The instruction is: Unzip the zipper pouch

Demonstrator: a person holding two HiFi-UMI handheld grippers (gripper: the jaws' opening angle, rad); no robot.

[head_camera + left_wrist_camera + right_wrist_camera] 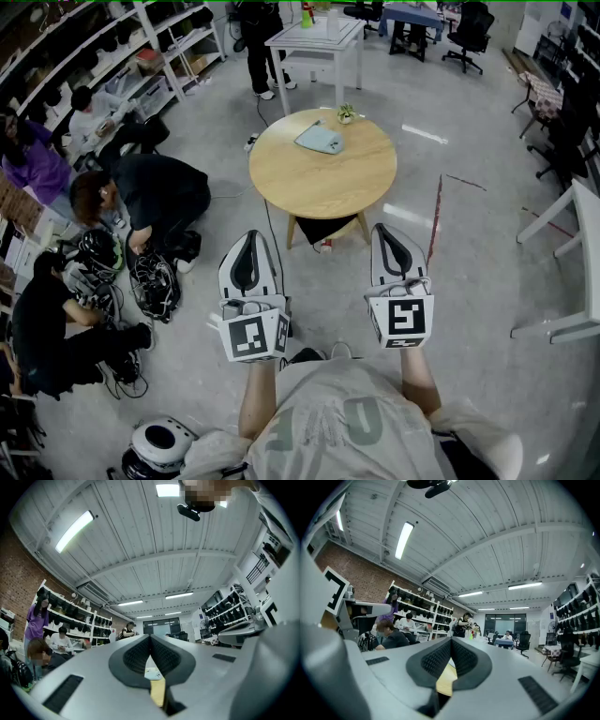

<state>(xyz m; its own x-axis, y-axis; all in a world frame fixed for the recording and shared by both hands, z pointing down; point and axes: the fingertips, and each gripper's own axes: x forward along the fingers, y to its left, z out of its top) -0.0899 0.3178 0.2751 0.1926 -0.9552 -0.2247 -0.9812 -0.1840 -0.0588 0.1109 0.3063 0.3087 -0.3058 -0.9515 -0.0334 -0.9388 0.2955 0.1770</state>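
Pouch (320,139) well ahead of both jaws

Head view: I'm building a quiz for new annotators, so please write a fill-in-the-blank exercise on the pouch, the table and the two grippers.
1. The pouch lies on a wooden table whose top is ____ in shape.
2. The left gripper and the right gripper both have their jaws ____, with nothing between them.
3. The plant stands at the table edge ____ from the grippers.

Missing words: round; shut; farthest
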